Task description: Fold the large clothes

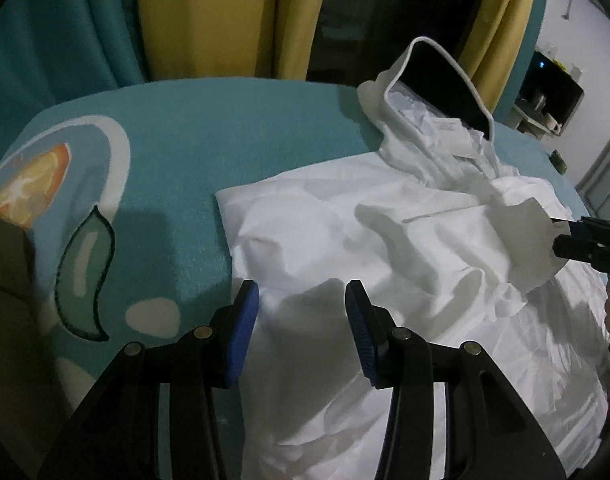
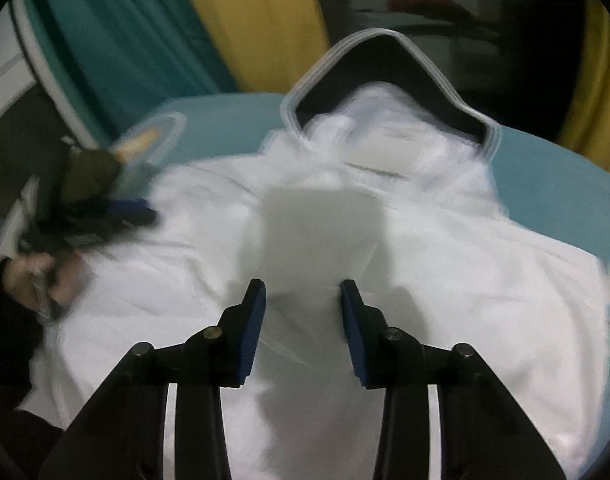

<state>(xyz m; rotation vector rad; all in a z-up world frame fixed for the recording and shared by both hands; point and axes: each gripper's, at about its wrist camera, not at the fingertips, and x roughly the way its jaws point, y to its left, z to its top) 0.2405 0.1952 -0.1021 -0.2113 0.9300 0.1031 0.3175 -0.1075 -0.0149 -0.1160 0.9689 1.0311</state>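
Ok, left wrist view first. The left gripper (image 1: pixel 301 296) has its fingers (image 1: pixel 245 320) spread wide with nothing between them, just shadowed cloth below. The white hooded jacket (image 1: pixel 345 220) lies on the teal cover (image 1: pixel 185 160), running from under the fingers out ahead and to their right. Its long axis runs away from the fingers, with the hood (image 1: pixel 445 84) at the far end, dark lining facing back. The near hem is cut off behind the fingers and the right side runs out of frame. The right gripper (image 1: pixel 561 234) enters at the far right, mostly cut off, with the sleeve cuff (image 1: pixel 533 240) lifted off the jacket at its tips. Curtains (image 1: pixel 209 20) hang beyond the cover.

Right wrist view is heavily motion-blurred. The right gripper (image 2: pixel 303 288) fingers are at a medium gap, with the sleeve cuff (image 2: pixel 317 232) standing between the tips and just ahead of them. That reads as a grip, though pad contact is hard to make out. The jacket (image 2: pixel 465 280) fills the area under and around the fingers, and the hood (image 2: pixel 385 64) is straight ahead. The left gripper (image 2: pixel 145 210) and the hand (image 2: pixel 37 280) are smeared out to the left. Teal cover (image 2: pixel 565 168) shows ahead to the right.
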